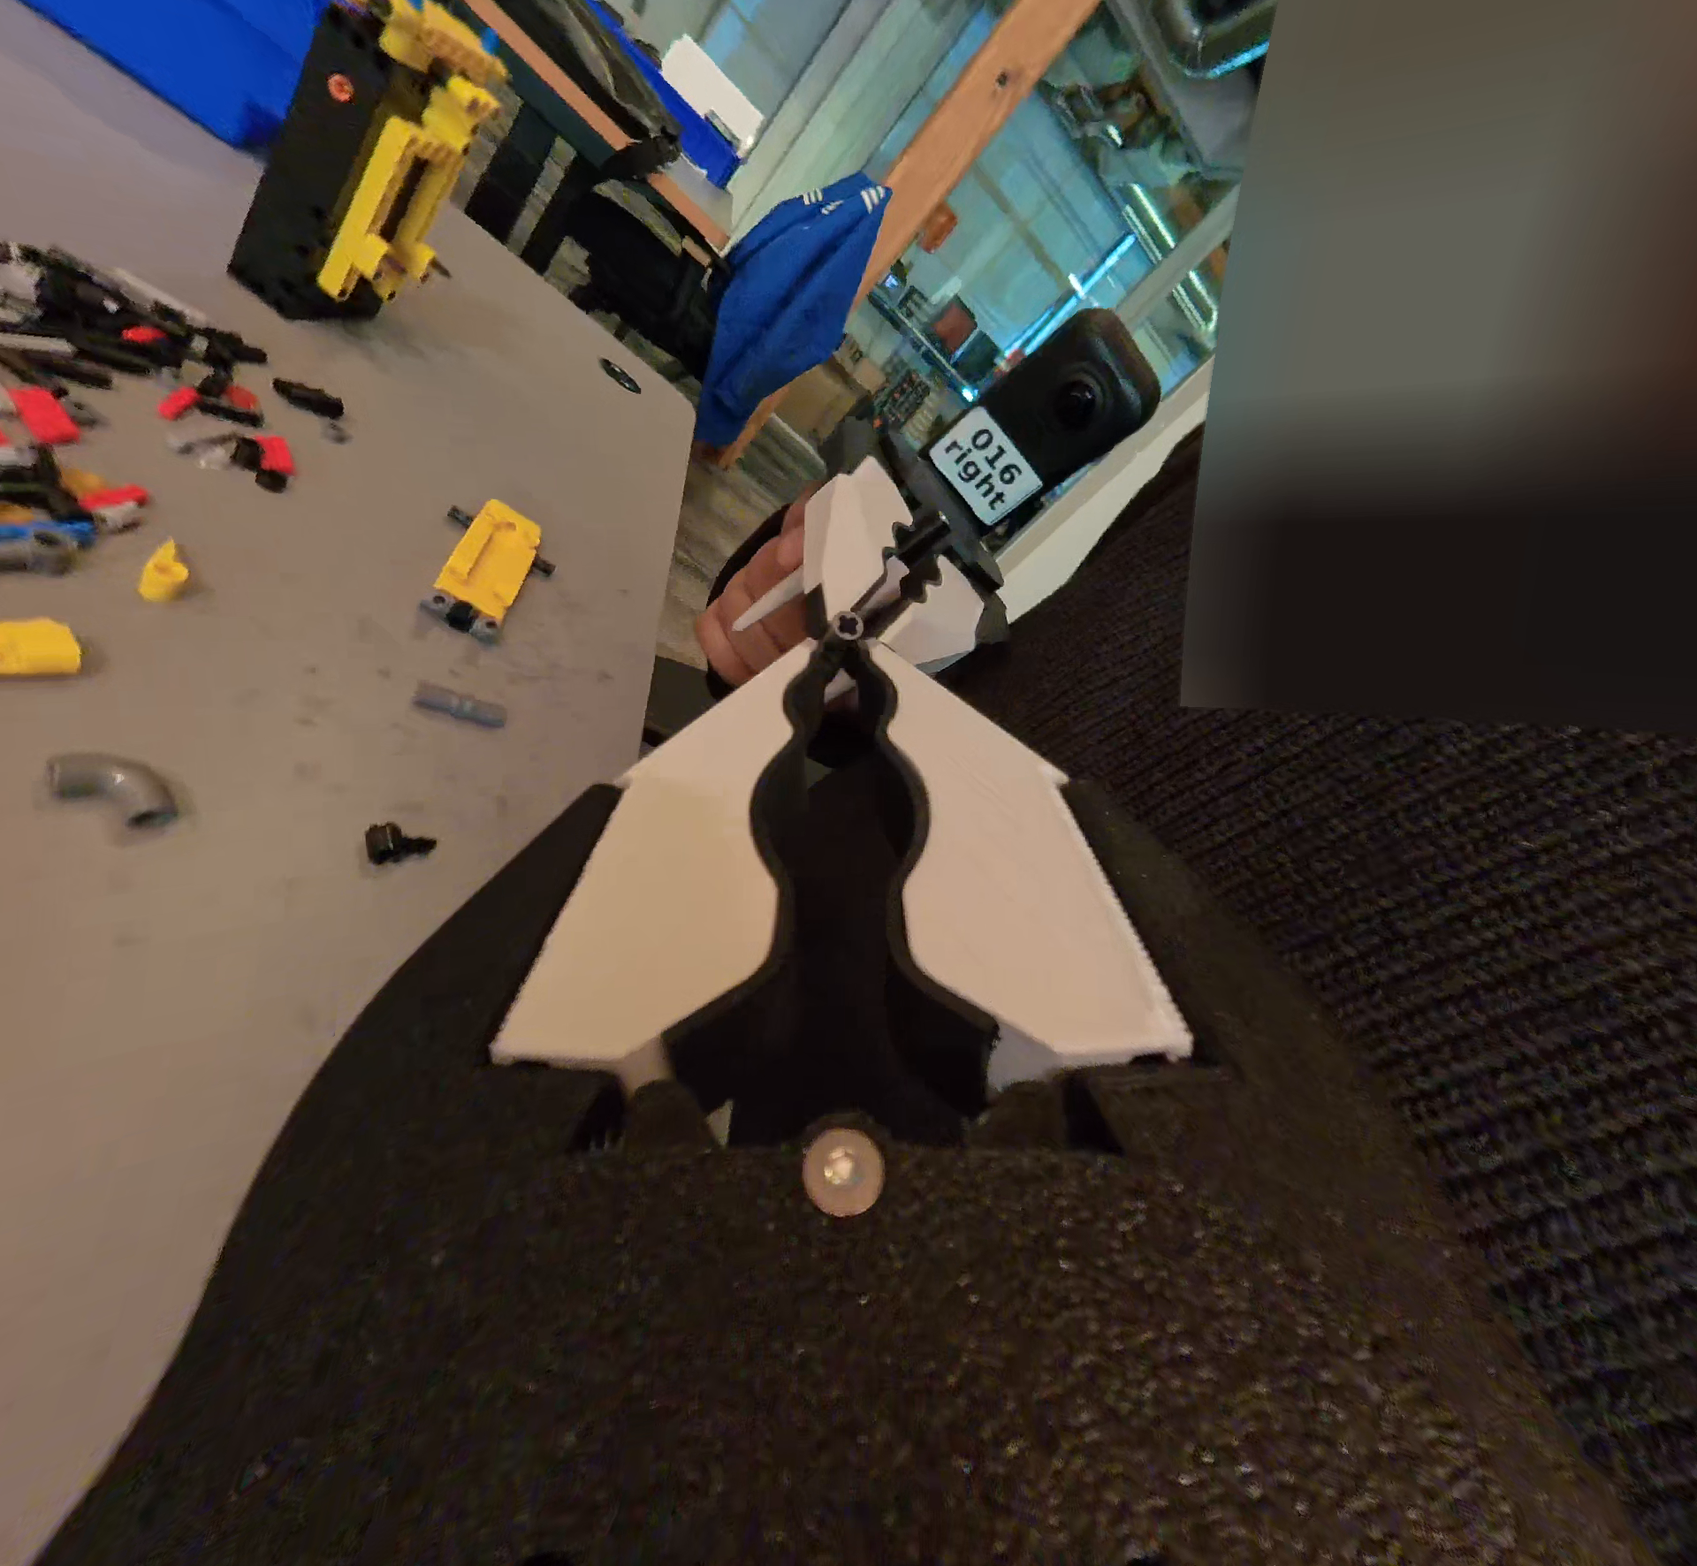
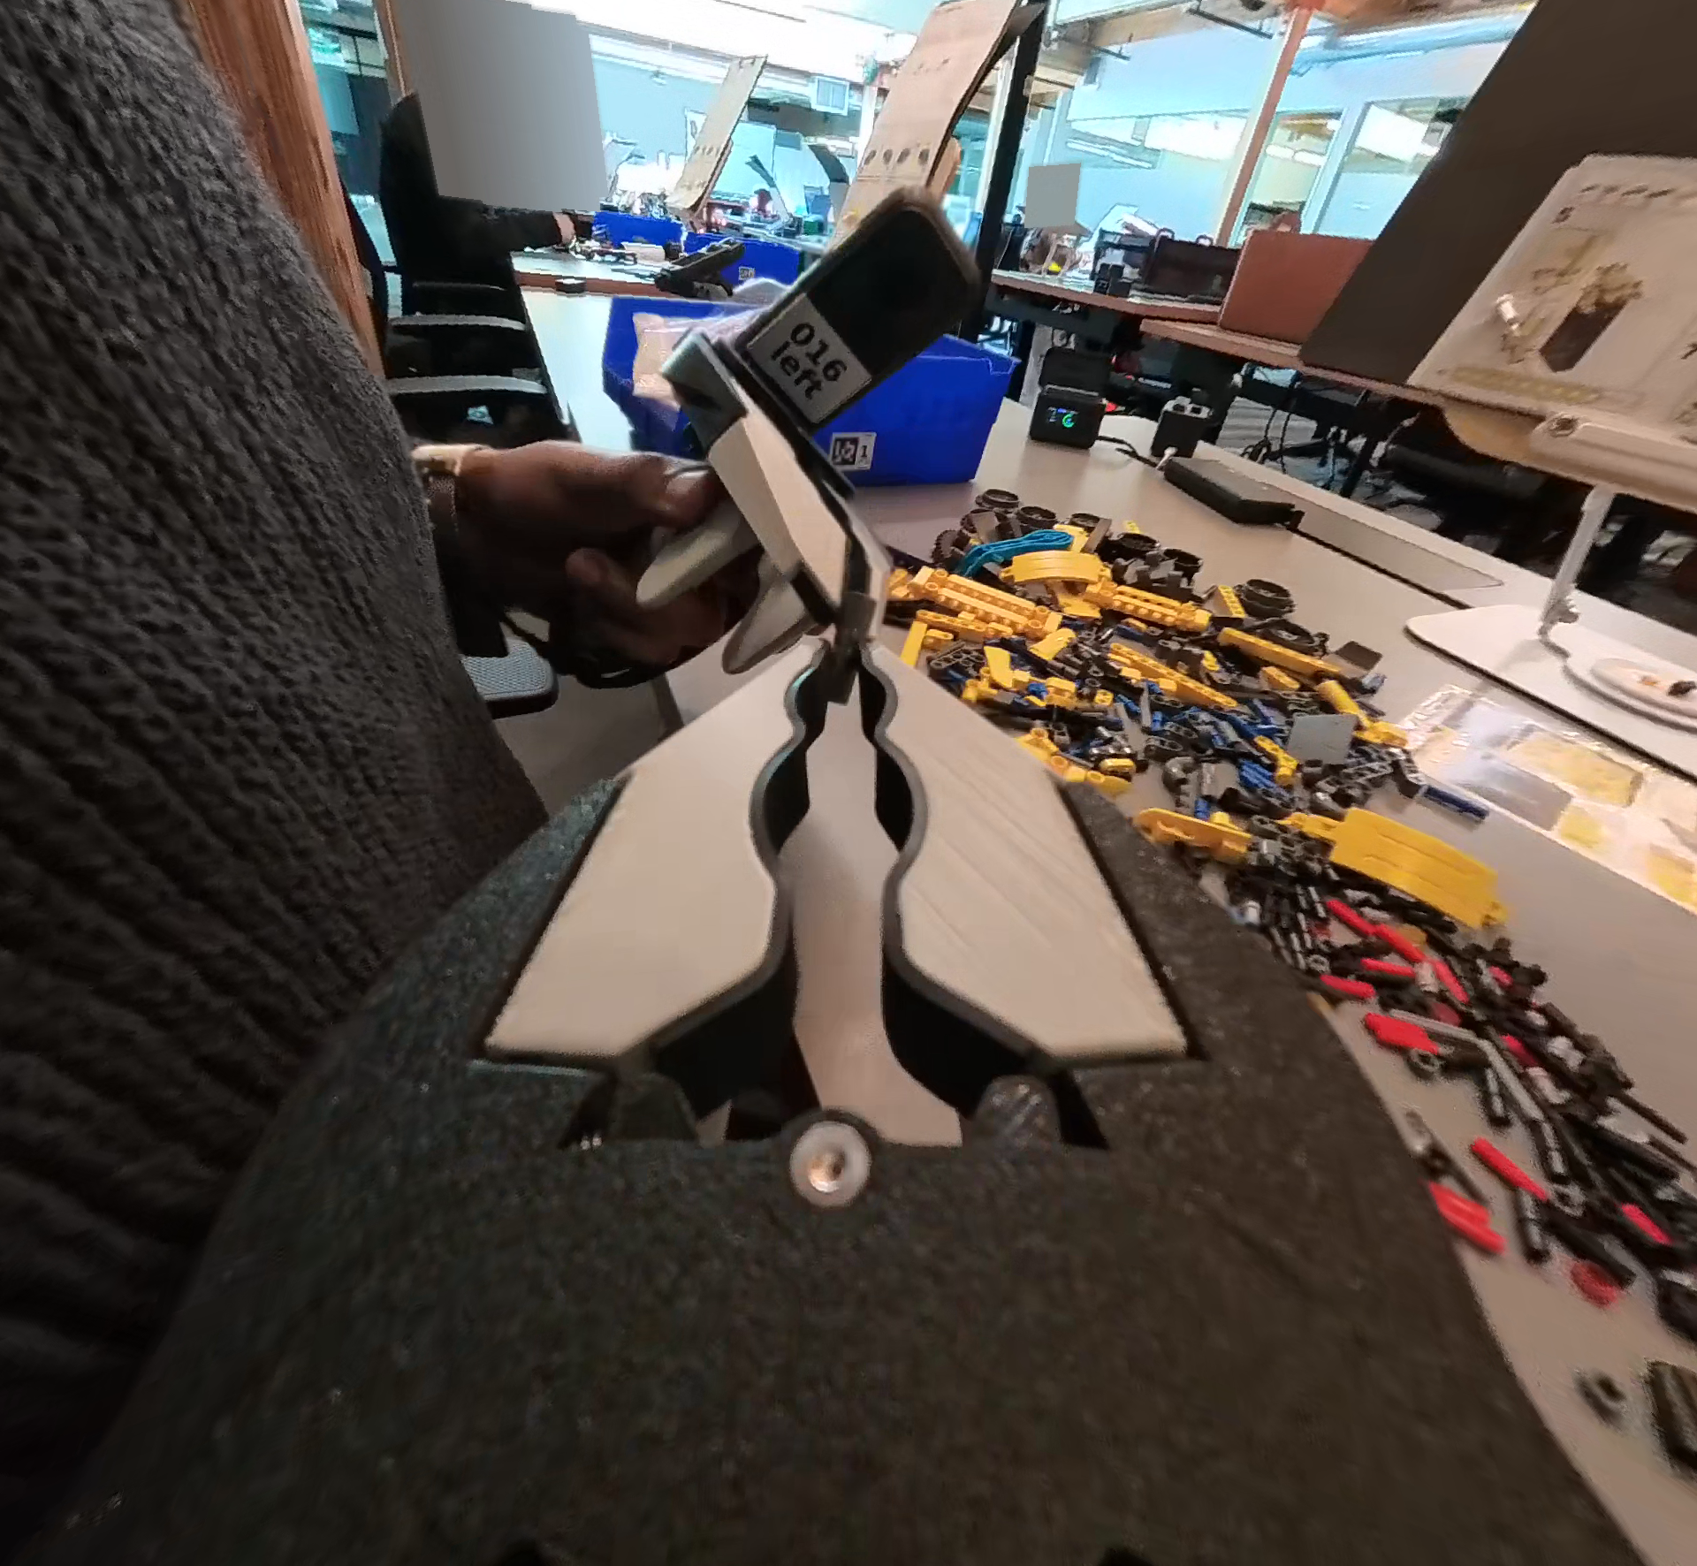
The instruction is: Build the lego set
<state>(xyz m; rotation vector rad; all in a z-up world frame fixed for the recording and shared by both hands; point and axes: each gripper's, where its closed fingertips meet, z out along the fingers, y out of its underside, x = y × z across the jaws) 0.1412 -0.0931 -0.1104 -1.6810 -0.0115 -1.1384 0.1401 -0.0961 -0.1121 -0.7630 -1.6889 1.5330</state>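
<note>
My left gripper is shut on the end of a thin black cross axle. Facing it tip to tip, my right gripper is shut on the same axle, which carries a small black gear. In the right wrist view my right gripper pinches the thin black piece, and my left gripper, held by a hand, grips it from the other side. Both grippers meet in the air just off the table's near edge, in front of a dark knitted sweater.
A grey table holds a black-and-yellow brick build and a heap of loose yellow, black, blue and red pieces. A blue bin stands at the back. A booklet on a stand is at the right. A person sits at a far desk. Left and right tips are no more than a few centimetres apart.
</note>
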